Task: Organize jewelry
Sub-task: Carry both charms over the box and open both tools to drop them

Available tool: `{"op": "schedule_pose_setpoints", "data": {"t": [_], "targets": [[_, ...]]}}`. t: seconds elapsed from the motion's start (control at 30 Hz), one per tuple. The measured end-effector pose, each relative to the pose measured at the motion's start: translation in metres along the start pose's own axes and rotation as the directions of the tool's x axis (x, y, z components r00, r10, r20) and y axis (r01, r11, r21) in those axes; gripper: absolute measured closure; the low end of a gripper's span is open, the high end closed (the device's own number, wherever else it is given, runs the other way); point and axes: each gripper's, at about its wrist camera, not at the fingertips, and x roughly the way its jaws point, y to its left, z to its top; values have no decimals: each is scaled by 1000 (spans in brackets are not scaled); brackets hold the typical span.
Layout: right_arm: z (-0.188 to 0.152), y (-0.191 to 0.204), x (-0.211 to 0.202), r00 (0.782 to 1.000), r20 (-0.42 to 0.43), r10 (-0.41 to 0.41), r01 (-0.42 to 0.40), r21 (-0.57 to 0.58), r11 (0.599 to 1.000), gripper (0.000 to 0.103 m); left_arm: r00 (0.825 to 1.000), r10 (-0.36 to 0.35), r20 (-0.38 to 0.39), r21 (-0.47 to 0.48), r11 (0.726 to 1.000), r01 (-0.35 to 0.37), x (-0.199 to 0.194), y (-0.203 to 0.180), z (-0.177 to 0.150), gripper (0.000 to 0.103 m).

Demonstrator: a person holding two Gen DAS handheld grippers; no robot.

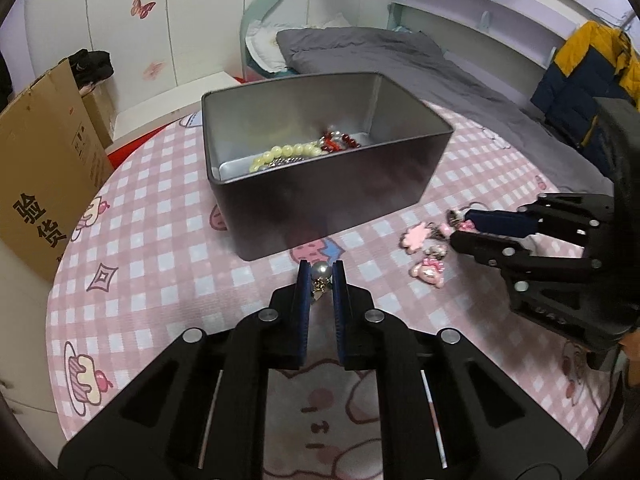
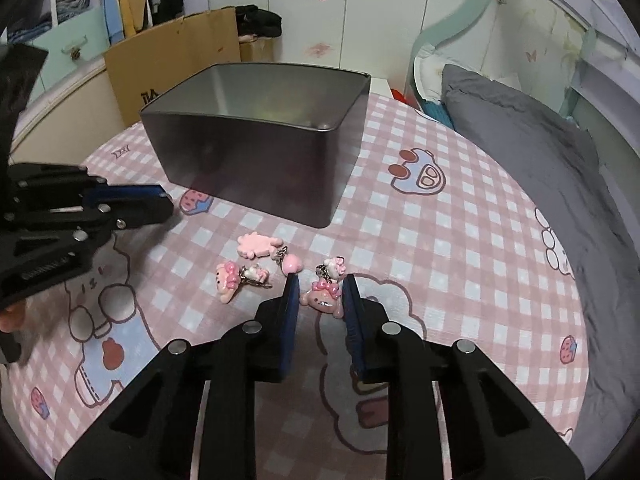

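In the grey tin (image 1: 320, 184) (lidless) lie yellow beads (image 1: 286, 151) and red beads (image 1: 340, 142).

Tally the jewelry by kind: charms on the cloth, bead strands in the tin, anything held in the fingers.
Pink-and-white cartoon charms on pink checked tablecloth: 6
Yellow bead strand in grey metal tin: 1
Red bead strand in tin: 1
Pearl-and-gold drop in left gripper: 1
Total: 9
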Motion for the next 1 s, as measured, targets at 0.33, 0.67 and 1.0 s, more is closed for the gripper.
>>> {"op": "schedule_pose_setpoints", "data": {"t": [0.33,0.67,1.0], "targets": [[8,-12,-53,995,83,64,-69,59,996,83,989,-118,92,-62,990,124,-47,10,15,92],[56,-11,-90,964,219,149,-170,79,982,83,976,-149,158,-99,981,166,-67,19,54,92],[94,-14,-57,951,202,233,-261,130,956,83,985,-164,52,-161,972,171,-19,30,76,92]]}}
